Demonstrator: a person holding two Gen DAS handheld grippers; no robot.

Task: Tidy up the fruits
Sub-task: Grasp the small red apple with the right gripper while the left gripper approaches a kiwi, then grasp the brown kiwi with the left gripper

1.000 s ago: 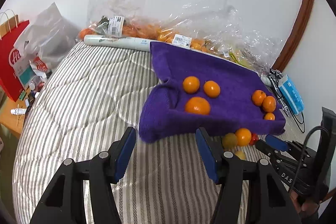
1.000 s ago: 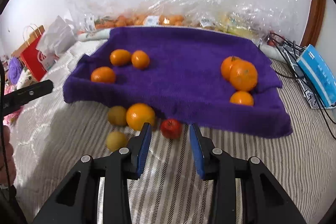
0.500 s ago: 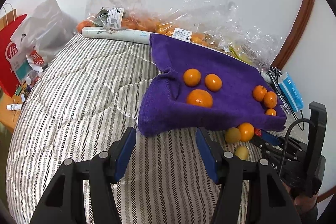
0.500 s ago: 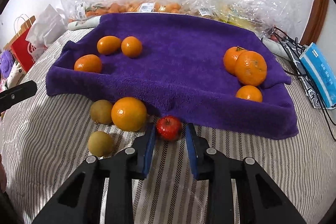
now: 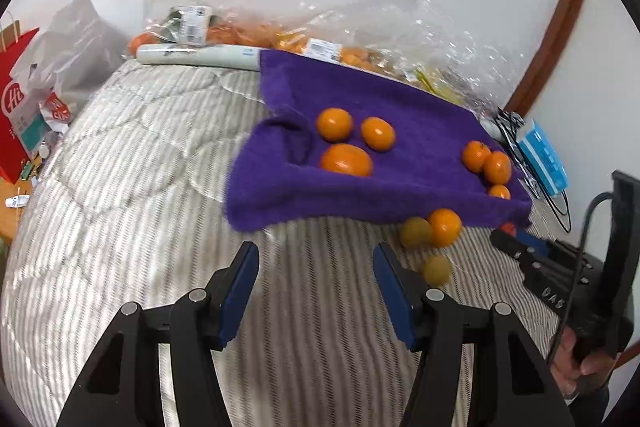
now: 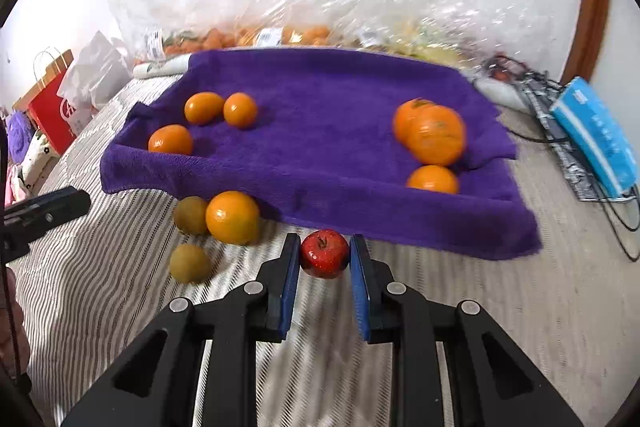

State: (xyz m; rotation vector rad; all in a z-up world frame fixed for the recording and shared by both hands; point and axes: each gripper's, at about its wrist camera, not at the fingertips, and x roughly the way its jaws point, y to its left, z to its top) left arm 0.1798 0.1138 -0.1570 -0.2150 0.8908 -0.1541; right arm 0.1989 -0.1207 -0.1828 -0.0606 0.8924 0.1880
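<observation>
A small red apple [image 6: 325,253] lies on the striped bedcover just before the purple towel [image 6: 320,87]. My right gripper [image 6: 325,243] is shut on the apple, its blue pads touching both sides. Left of it lie a loose orange [image 6: 232,217] and two yellow-green fruits [image 6: 191,214], [image 6: 189,263]. On the towel are three oranges at the left [image 6: 204,107] and three at the right [image 6: 436,135]. My left gripper [image 5: 316,259] hangs open over the bare bedcover, nothing between its fingers, short of the towel's near-left corner.
Clear plastic bags of fruit [image 6: 280,35] line the wall behind the towel, with a white roll [image 5: 200,57] beside them. A blue pack [image 6: 596,135] and black cables [image 6: 536,87] lie at the right. A red paper bag [image 5: 16,107] stands off the bed's left edge.
My right gripper moved forward around the red apple and its jaws closed onto it. The left gripper stayed open and barely shifted.
</observation>
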